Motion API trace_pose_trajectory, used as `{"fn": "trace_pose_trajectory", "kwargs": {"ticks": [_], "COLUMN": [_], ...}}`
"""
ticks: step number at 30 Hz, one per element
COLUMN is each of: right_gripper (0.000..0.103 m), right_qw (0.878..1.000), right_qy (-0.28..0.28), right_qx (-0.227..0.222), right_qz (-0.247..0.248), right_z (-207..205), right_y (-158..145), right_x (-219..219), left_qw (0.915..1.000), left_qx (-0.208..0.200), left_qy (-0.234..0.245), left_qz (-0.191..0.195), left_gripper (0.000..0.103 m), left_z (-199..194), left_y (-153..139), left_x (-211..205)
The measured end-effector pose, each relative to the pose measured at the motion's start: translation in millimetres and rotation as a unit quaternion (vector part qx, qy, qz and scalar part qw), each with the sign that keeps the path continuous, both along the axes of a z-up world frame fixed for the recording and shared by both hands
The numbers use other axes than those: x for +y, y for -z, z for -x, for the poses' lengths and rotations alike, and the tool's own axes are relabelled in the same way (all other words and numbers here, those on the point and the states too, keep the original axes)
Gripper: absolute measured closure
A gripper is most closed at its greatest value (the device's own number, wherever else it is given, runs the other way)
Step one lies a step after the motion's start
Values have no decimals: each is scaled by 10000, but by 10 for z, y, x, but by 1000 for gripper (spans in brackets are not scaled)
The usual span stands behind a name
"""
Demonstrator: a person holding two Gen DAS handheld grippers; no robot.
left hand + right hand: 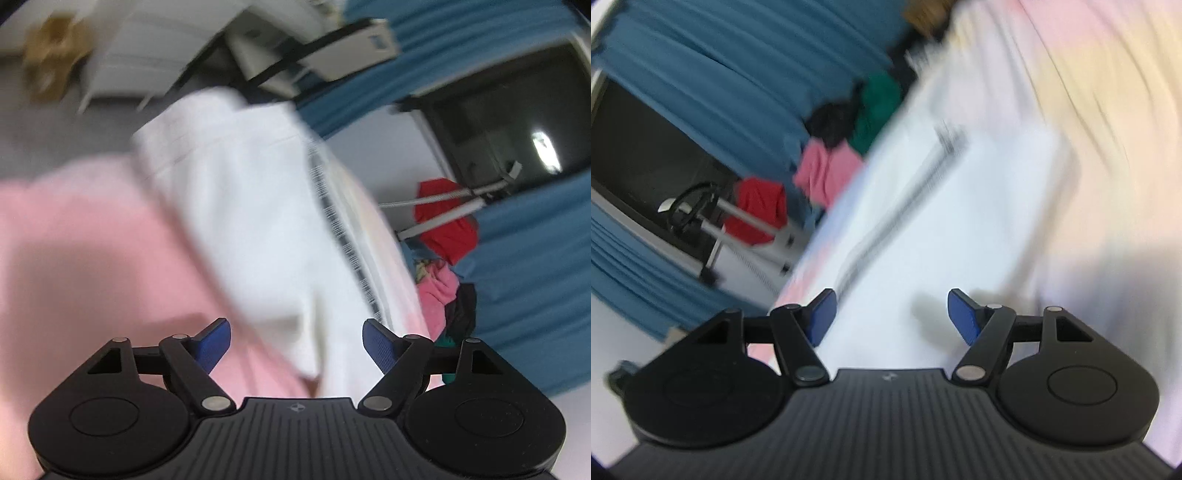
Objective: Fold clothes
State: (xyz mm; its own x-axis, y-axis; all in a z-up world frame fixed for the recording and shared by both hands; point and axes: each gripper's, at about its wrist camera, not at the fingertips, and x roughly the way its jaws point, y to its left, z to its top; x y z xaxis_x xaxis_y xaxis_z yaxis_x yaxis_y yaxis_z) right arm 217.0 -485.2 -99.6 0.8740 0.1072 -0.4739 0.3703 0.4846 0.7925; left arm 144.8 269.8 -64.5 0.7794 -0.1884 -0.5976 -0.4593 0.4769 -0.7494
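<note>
The left claw [296, 345] stands open, its blue pads [214, 345] apart with nothing between them. Just ahead at 12 o'clock lies a white garment [240, 206], blurred, on a pink sheet [74, 251] that spreads toward 9 o'clock. At 3 o'clock a pile of clothes [443, 258], red, pink and dark, sits before a blue curtain [524, 258].

The right claw [892, 315] is open too, and empty. The white garment [942, 221] runs from it toward 12 o'clock, with a pale pink and yellow sheet [1108, 129] at 2 o'clock. At 10 o'clock are the clothes [827, 173] and the curtain [738, 74].
</note>
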Motion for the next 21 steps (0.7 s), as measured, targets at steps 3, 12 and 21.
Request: {"fn": "trace_pose_trajectory", "kwargs": {"ticks": [3, 12, 21], "right_gripper": [33, 36, 84], "right_qw": [9984, 9970, 9935], "right_qy": [-177, 8, 955], "right_qx": [113, -153, -489], "right_qz": [-527, -757, -375], "right_z": [60, -340, -631], "right_y": [225, 564, 702], "right_x": [69, -16, -376], "left_qw": [9997, 9966, 9895], "left_qx": [-60, -370, -556], "left_qy": [-21, -602, -1276], "left_qz": [226, 415, 378], "left_gripper": [24, 34, 85], "left_z": [3, -390, -540], "left_y": [126, 558, 698], "left_x": [70, 238, 464]}}
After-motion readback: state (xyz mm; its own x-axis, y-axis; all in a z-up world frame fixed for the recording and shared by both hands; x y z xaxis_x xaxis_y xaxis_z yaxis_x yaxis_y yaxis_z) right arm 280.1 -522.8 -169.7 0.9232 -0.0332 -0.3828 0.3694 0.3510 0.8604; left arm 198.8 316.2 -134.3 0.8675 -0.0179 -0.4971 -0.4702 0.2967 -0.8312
